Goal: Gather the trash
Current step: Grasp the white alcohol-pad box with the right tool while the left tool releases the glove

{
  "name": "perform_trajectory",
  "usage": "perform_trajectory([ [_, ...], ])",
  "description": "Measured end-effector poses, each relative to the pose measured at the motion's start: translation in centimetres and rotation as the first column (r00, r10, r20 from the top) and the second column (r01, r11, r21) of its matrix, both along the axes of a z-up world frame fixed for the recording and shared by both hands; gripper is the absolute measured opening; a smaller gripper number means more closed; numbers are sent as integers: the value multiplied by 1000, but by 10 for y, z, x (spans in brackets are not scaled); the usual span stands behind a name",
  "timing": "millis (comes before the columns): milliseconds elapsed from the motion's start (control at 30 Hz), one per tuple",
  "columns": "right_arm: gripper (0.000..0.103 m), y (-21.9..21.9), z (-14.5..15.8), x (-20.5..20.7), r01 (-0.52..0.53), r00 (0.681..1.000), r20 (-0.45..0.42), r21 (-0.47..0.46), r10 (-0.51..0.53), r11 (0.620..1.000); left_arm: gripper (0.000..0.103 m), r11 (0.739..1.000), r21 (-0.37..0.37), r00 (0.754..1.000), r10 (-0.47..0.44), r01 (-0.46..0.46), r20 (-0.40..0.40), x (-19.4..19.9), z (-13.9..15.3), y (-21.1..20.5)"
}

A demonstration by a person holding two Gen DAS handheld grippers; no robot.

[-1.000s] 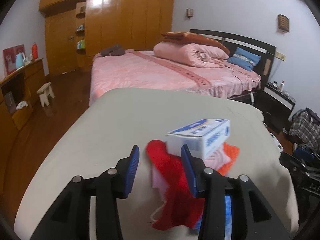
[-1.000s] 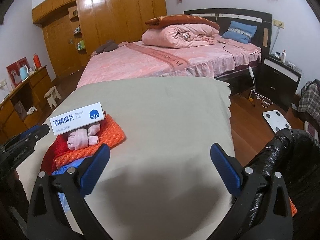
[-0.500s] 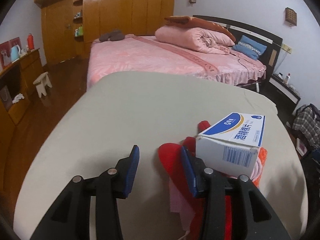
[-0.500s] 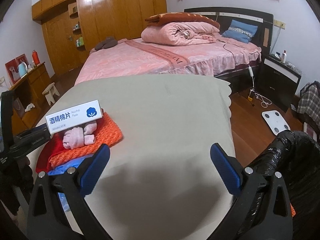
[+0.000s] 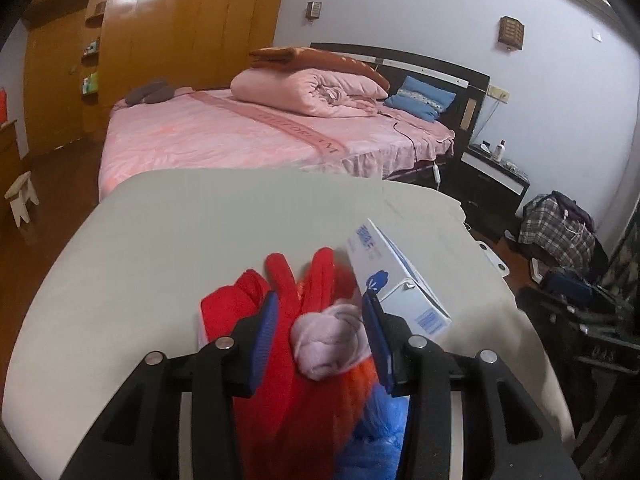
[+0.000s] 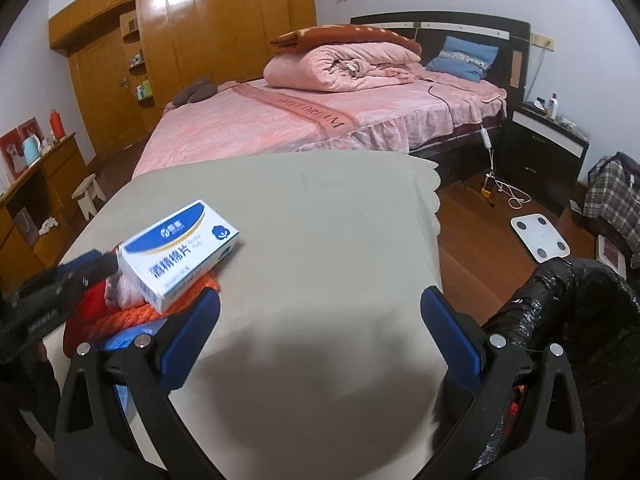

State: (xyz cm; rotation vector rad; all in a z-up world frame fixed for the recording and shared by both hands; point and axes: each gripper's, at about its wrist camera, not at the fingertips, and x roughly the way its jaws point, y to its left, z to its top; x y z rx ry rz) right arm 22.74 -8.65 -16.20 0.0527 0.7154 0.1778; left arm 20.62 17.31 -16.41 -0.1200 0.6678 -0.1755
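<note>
A pile of trash lies on the beige table point(image 5: 192, 240): a red glove point(image 5: 286, 280), a pink rolled cloth point(image 5: 332, 340), an orange knit piece point(image 6: 136, 316) and a blue plastic bag point(image 5: 372, 432). A white and blue box point(image 5: 394, 276) leans tilted on the pile's right side. My left gripper point(image 5: 320, 338) is open and straddles the pink roll and part of the glove; its right finger is next to the box. My right gripper point(image 6: 320, 320) hangs wide open over bare tablecloth, nothing between its fingers. A black trash bag point(image 6: 560, 320) stands open at its right.
Behind the table is a pink bed point(image 5: 240, 140) with folded quilts. A dark nightstand point(image 6: 548, 140), a white scale point(image 6: 540, 236) and a plaid bag point(image 6: 612, 196) are on the right. A small stool point(image 5: 22, 196) and a wooden cabinet point(image 6: 40, 200) stand on the left.
My left gripper has swung right and forward into the pile, so the pink roll now sits between its fingers. The box has tipped and slid to the right. The right gripper has stayed put.
</note>
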Motion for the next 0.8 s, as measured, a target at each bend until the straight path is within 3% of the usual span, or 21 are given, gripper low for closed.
perform_trajectory([
  [233,98,18,-2,2,-48,999,-6,28,48,998,43,992,14,992,125,-125,6,-15,2,26],
  [433,98,48,6,8,-95,995,0,80,95,992,43,976,82,980,198,-200,26,-22,4,48],
  [567,98,75,14,14,-131,991,16,95,130,987,43,966,116,973,225,-229,53,-24,10,56],
  [800,98,103,9,32,-128,991,-23,84,131,988,45,959,104,964,260,-265,64,-24,14,67],
])
